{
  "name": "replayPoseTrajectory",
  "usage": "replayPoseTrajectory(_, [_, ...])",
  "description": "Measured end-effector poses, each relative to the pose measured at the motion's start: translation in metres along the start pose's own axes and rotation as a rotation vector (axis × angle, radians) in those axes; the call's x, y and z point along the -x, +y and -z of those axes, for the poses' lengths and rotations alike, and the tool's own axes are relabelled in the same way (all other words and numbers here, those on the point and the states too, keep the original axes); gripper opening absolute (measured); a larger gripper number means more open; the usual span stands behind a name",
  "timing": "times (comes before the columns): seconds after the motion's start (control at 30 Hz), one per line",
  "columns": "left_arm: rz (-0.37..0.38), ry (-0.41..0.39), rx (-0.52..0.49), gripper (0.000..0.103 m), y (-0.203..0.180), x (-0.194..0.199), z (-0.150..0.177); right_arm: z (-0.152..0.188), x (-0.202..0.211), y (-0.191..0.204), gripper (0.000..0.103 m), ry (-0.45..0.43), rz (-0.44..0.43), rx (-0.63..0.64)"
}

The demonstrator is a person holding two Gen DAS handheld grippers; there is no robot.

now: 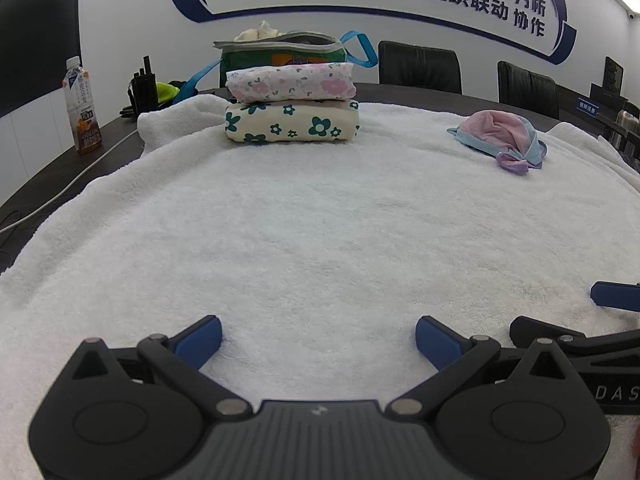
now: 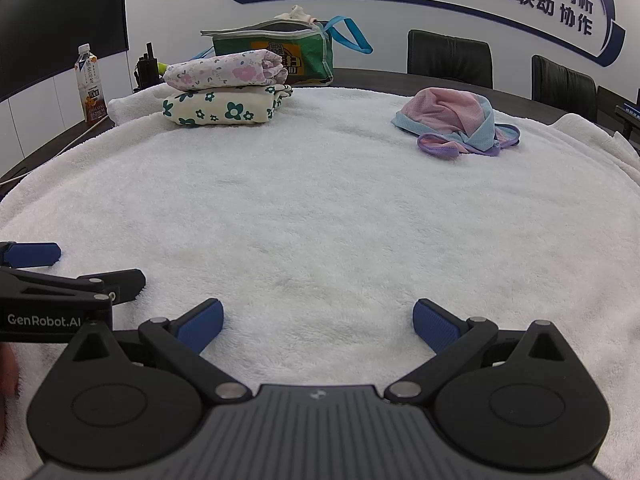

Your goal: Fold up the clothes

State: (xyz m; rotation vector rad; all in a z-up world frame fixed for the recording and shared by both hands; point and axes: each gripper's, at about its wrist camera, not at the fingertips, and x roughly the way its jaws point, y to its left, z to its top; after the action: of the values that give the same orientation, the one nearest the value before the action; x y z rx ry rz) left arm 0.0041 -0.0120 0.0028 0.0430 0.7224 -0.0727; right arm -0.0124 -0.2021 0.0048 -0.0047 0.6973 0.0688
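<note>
- While both our claws, left (image 1: 318, 340) and right (image 2: 318, 322), rest spread and empty on the towel (image 1: 320, 232), nothing lies between them.
- Two folded pieces (image 1: 291, 105) sit stacked far left.
- Far right, the pink garment (image 2: 456, 120) lies crumpled: light, limp, probably best pinched at its hem.

Both wrist views sit low and close over the white towel (image 1: 320, 220), side by side, facing the far wall. Both take in the folded stack (image 1: 291, 104) and the pink garment (image 2: 456, 124).
</note>
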Motion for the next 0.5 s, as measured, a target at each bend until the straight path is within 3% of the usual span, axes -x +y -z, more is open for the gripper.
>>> replayPoseTrajectory(0.5, [0.001,-0.013,-0.001,0.103,-0.0001,0.0008,0.0023,0.0002,-0.0002,0.0001,0.102,0.0,0.001,0.0])
